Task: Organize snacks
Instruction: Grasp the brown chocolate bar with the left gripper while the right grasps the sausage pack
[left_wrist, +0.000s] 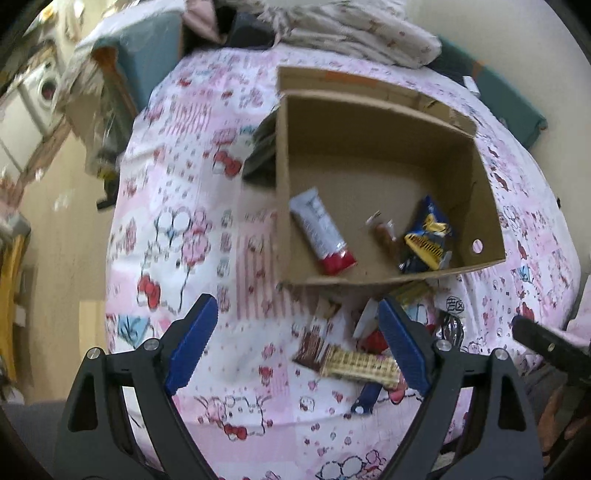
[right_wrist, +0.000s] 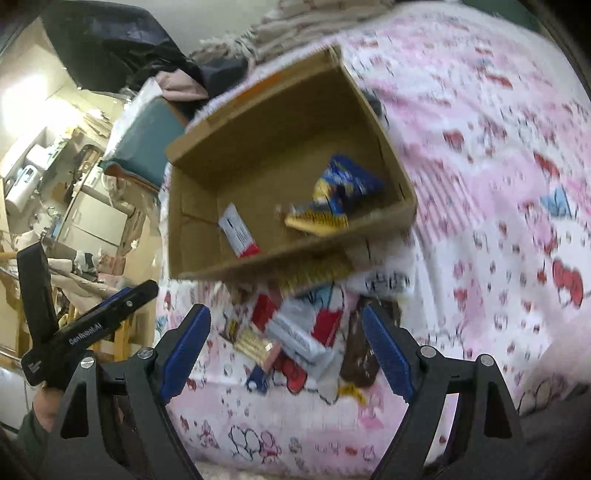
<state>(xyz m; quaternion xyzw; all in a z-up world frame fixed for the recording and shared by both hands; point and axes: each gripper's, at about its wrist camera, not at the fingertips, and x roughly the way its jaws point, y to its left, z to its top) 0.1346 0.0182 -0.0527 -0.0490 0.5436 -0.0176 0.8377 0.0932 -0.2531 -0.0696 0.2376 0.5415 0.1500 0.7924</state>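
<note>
An open cardboard box (left_wrist: 487, 206) sits on a pink patterned bedspread and shows in the right wrist view too (right_wrist: 391, 158). Inside lie a white-and-red packet (left_wrist: 321, 232), a small brown snack (left_wrist: 384, 232) and a blue-and-yellow bag (left_wrist: 428, 236). Several loose snacks lie in front of the box, among them a yellow wafer pack (left_wrist: 360, 365) and a brown bar (right_wrist: 360, 354). My left gripper (left_wrist: 297, 347) is open and empty above that pile. My right gripper (right_wrist: 286, 350) is open and empty over the same pile.
Folded bedding (left_wrist: 354, 29) lies beyond the box. The bed's left edge drops to a wooden floor (left_wrist: 62, 221). A teal chair (right_wrist: 147, 140) and cluttered shelves (right_wrist: 55, 177) stand off the bed. The left gripper's body (right_wrist: 85, 325) shows at the right wrist view's left.
</note>
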